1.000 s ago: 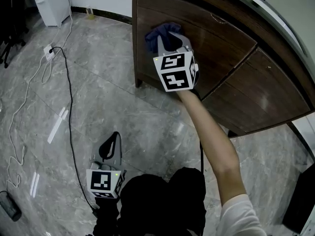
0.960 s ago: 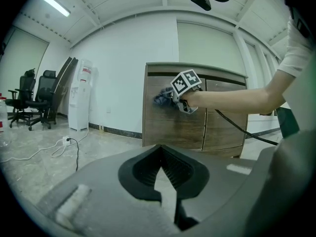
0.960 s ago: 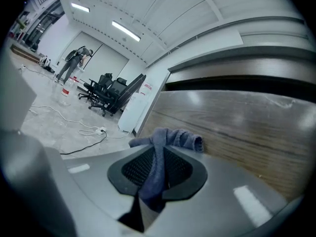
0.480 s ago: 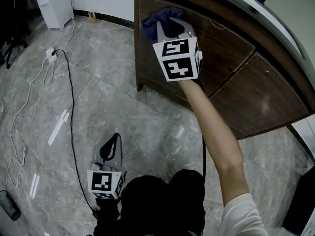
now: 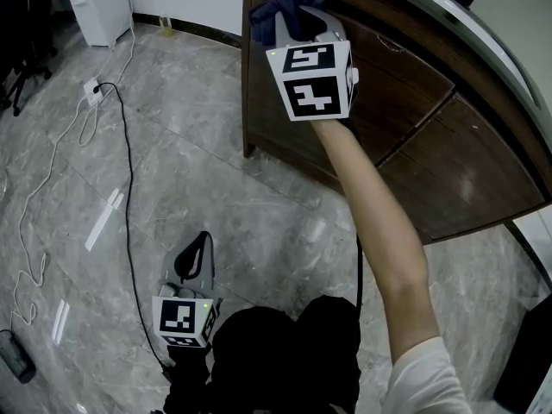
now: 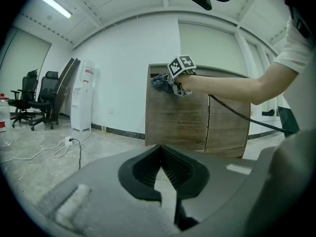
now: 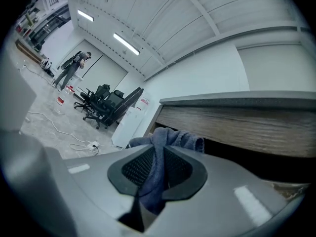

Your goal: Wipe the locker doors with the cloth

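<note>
The right gripper [image 5: 291, 26], clamped on the blue cloth [image 5: 278, 7] at the top left corner of the locker door [image 5: 405, 80], should press it flat and sweep in overlapping rows; the left gripper [image 5: 195, 255] is closed, empty.

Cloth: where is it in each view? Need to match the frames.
Head view: cloth top centre, just beyond the right gripper, at the locker top left corner.
Left gripper view: cloth small, upper centre, same corner.
Right gripper view: cloth centre, pinched between the jaws.
Shared landmark: the locker's top left corner.
</note>
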